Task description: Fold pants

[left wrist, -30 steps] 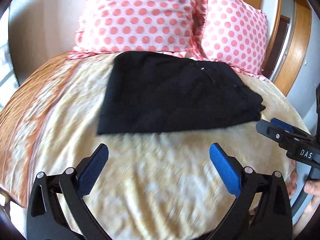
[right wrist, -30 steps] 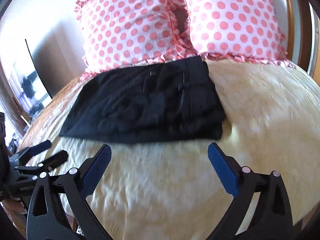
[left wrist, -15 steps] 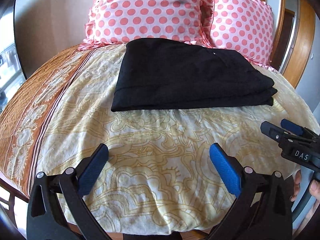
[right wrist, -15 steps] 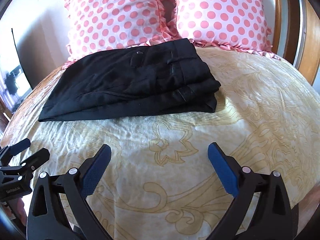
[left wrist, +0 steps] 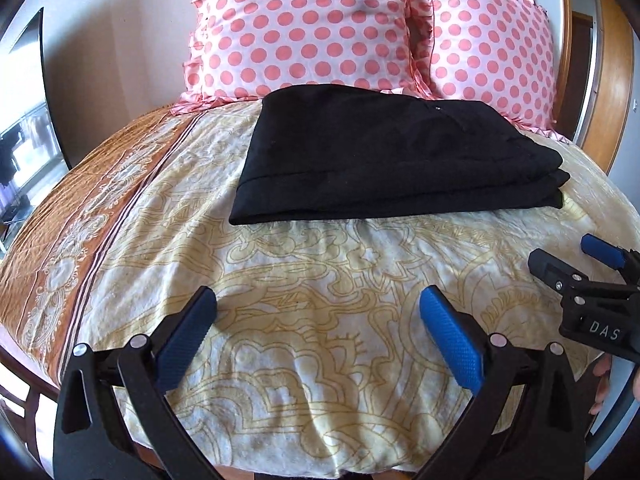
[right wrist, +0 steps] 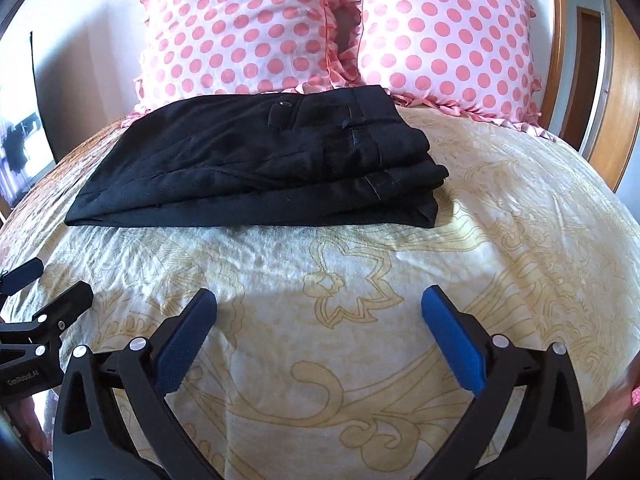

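Observation:
The black pants (left wrist: 384, 156) lie folded in a flat stack on the bed, just in front of the pillows; in the right wrist view (right wrist: 260, 168) the waistband end faces right. My left gripper (left wrist: 318, 312) is open and empty, low over the bedspread well short of the pants. My right gripper (right wrist: 319, 312) is open and empty too, also back from the pants. The right gripper shows at the right edge of the left wrist view (left wrist: 568, 264), and the left gripper at the left edge of the right wrist view (right wrist: 44, 300).
Two pink polka-dot pillows (left wrist: 304, 28) (right wrist: 448, 36) lean against the wall behind the pants. The cream patterned bedspread (left wrist: 320, 264) has an orange border on the left (left wrist: 80, 216). A wooden door frame (left wrist: 612, 80) stands at the right.
Both grippers have pulled back and away from the pants, which now look farther off. The pants lie still. Both grippers stay open.

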Demonstrator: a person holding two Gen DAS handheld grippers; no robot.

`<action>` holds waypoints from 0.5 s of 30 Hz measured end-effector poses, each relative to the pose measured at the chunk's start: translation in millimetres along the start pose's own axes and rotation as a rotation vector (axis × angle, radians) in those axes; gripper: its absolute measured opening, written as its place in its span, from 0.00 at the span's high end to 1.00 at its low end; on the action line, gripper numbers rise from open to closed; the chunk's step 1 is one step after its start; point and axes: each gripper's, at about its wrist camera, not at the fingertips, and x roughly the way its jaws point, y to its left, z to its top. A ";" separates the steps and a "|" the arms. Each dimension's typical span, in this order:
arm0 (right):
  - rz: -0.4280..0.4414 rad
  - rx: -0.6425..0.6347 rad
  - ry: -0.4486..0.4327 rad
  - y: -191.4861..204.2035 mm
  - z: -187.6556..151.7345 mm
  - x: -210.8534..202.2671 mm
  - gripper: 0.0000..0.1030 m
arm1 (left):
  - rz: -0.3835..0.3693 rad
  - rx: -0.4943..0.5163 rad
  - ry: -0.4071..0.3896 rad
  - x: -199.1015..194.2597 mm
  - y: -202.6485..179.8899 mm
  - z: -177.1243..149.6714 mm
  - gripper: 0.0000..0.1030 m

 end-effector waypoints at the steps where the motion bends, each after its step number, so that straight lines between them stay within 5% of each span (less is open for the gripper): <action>1: 0.000 0.000 -0.002 0.0 -0.3 -0.3 0.01 | 0.001 0.000 -0.004 -0.1 -0.1 -0.1 0.02; 15: 0.003 -0.003 -0.025 -1.9 -2.0 -2.7 0.01 | 0.001 -0.001 -0.016 -1.3 0.3 -2.6 0.02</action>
